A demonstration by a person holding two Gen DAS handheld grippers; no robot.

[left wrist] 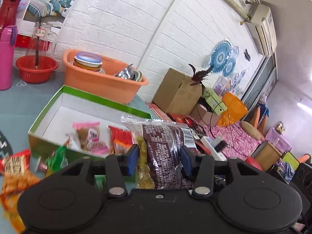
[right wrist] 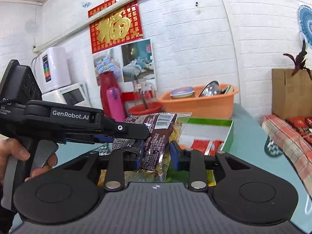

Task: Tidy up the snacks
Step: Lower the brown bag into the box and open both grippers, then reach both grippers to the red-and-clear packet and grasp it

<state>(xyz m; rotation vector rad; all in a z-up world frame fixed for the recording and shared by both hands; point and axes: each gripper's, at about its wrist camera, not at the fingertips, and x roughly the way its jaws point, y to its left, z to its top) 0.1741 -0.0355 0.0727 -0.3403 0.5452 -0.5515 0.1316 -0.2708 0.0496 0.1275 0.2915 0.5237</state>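
A brown and clear snack bag point(left wrist: 163, 146) with yellow pieces inside hangs in the air above the table, held from two sides. My left gripper point(left wrist: 159, 160) is shut on it, a blue pad pressing each side. In the right wrist view the same bag point(right wrist: 156, 134) sits between the pads of my right gripper point(right wrist: 156, 156), which is also shut on it. There my left gripper point(right wrist: 144, 132) comes in from the left and clamps the bag's upper part. Just behind lies an open green box point(left wrist: 93, 101) holding a pink packet point(left wrist: 91, 136) and a red packet point(left wrist: 120, 140).
Loose red and orange packets point(left wrist: 15, 165) and a green packet point(left wrist: 56, 158) lie on the table left of the box. Behind it stand an orange basin point(left wrist: 101, 83), a red basin point(left wrist: 37, 68) and a pink bottle point(left wrist: 6, 58). A person's hand point(right wrist: 19, 154) grips the left tool's handle.
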